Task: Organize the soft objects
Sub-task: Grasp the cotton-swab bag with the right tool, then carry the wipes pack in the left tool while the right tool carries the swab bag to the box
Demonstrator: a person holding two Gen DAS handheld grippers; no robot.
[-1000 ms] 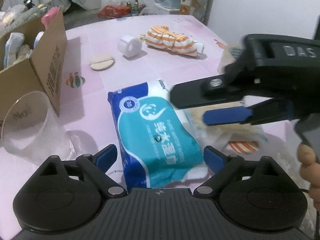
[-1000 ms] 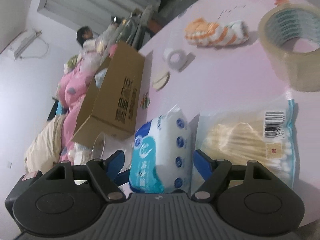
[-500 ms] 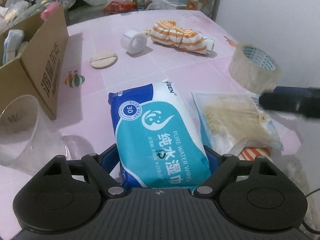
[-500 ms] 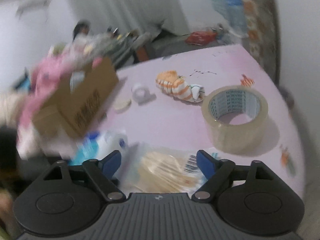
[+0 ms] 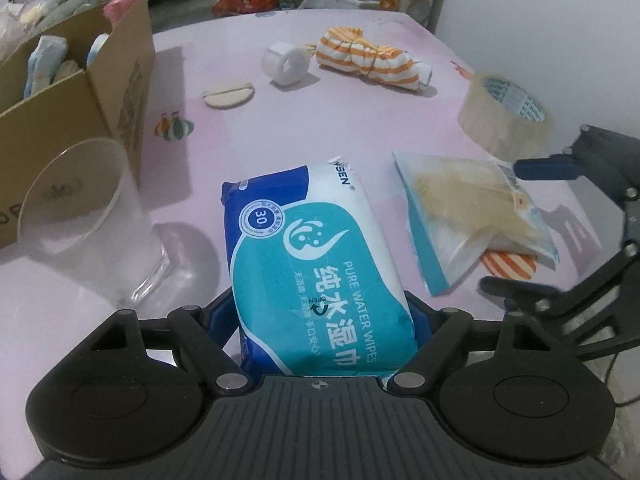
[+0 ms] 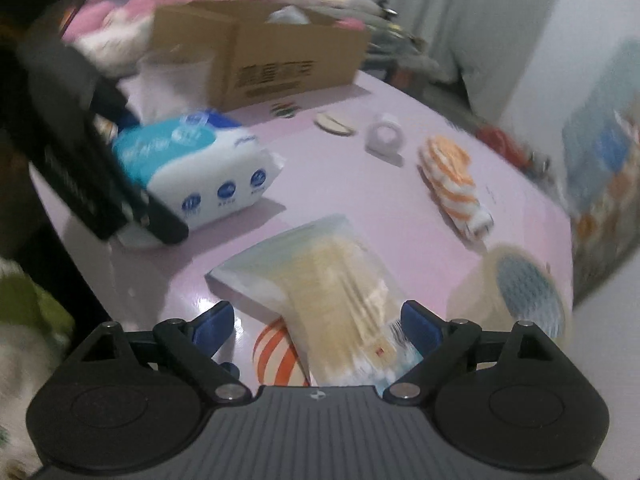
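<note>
A blue and teal pack of wet wipes [image 5: 316, 248] lies on the pink table [image 5: 280, 140], its near end between the fingers of my left gripper [image 5: 320, 312]. The jaws are closing, and both blue pads press the pack's sides. To its right lies a clear bag of cotton swabs [image 5: 468, 216]. My right gripper [image 6: 318, 320] stands open around that bag's near end [image 6: 332, 272], with a gap at the left pad. An orange and white striped cloth bundle [image 5: 368, 60] lies far back. A round beige pad [image 5: 228, 96] lies mid-left.
An open cardboard box [image 5: 120, 80] with soft items inside stands at the back left. A clear plastic cup [image 5: 92, 216] stands just left of the wipes. A white tape roll [image 5: 286, 64] and a large clear tape roll [image 5: 504, 112] sit further back and right.
My left jaws have closed in on the wipes pack. The right gripper left its place over the pack, rolled upright and moved right to the swab bag.
</note>
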